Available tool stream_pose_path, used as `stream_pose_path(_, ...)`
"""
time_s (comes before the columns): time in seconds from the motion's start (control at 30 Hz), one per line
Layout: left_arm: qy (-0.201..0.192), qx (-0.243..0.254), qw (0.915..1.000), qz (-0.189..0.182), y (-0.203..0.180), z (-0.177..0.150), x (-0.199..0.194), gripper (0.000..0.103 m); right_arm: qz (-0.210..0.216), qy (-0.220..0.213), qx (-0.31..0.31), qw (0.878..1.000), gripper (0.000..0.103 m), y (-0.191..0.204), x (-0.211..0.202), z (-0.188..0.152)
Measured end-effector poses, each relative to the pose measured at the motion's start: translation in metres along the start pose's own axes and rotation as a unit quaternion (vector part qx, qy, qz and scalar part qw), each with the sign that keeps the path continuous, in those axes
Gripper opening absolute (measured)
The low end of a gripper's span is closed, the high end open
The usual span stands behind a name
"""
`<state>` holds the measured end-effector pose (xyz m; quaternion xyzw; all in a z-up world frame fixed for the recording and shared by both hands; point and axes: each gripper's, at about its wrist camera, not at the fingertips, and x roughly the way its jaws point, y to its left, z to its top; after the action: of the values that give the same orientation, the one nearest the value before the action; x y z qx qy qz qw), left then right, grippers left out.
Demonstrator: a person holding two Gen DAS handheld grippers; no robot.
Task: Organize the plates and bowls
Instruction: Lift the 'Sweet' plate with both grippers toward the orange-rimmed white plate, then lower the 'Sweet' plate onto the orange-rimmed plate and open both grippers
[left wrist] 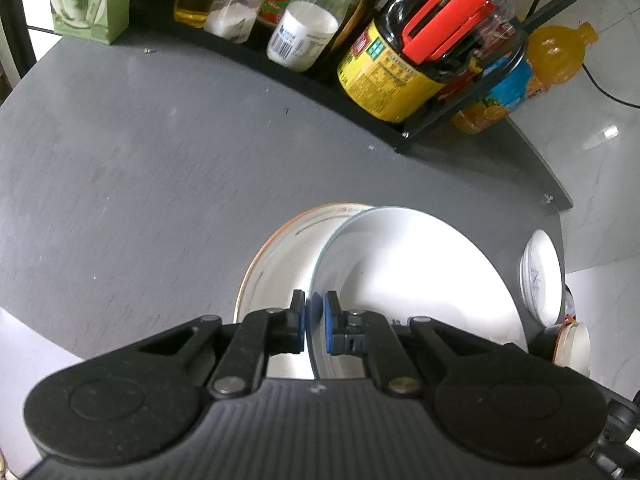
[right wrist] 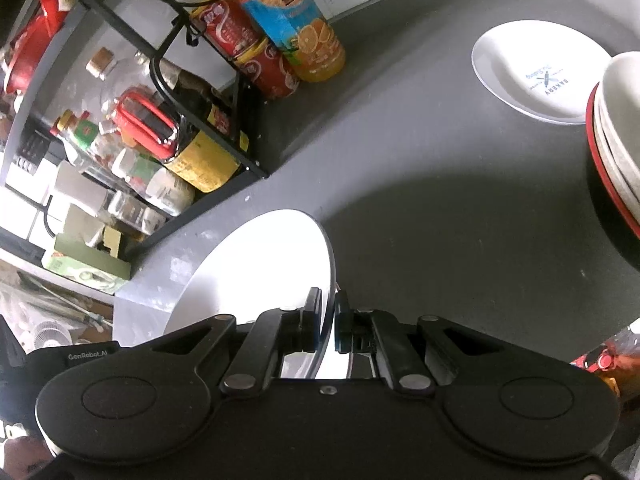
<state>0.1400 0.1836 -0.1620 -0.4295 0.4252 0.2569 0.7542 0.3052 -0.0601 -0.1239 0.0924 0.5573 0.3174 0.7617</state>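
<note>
Your left gripper (left wrist: pixel 315 316) reaches forward, low over the grey table (left wrist: pixel 140 168), and its blue pads (left wrist: pixel 330 322) are pinched on the near rim of a white plate (left wrist: pixel 408 280). That plate is tipped up on edge, its face turned toward your right and its rim running away from you along the fingers. Just behind it, to the left, lies a second plate with an orange rim (left wrist: pixel 276 264), partly covered by the tilted one; whether the two touch cannot be told.

Your right gripper (right wrist: pixel 328 320) is also aimed forward over the table, jaws closed on the edge of a white plate (right wrist: pixel 264 272). This one stands steeply too, its rim pointing straight ahead between the fingers and its broad face turned to the left.

Farther out in the right wrist view, a white plate printed with "BAKERY" (right wrist: pixel 532 76) lies flat on the table near the far edge. Just beside it, at the right border, pale bowls (right wrist: pixel 620 120) sit nested in a stack with a red-rimmed black bowl (right wrist: pixel 604 200) at the bottom (how many bowls there are is not clear).

Along the back stands a black wire rack (left wrist: pixel 452 116) packed with bottles and jars: a dark sauce bottle with a yellow label (left wrist: pixel 384 76), a white-capped jar (left wrist: pixel 304 36) and a red clip-like item (left wrist: pixel 444 20). An orange juice bottle (right wrist: pixel 296 20) and red cans (right wrist: pixel 248 48) stand on the table just beside the rack.
</note>
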Motion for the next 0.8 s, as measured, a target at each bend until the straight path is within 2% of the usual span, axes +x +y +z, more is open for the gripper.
stream_pose_path(0.3, 0.016, 0.004, 0.9998, 0.009, 0.006, -0.016, 0.011, 0.008, -0.014, 0.008, -0.024, 1.000, 0.006, 0.001, 0.001, -0.006)
stream_pose_path(0.8, 0.028, 0.004, 0.9990, 0.034, 0.011, -0.016, 0.029, 0.011, -0.028, 0.016, -0.030, 0.999, 0.005, 0.001, 0.015, -0.007)
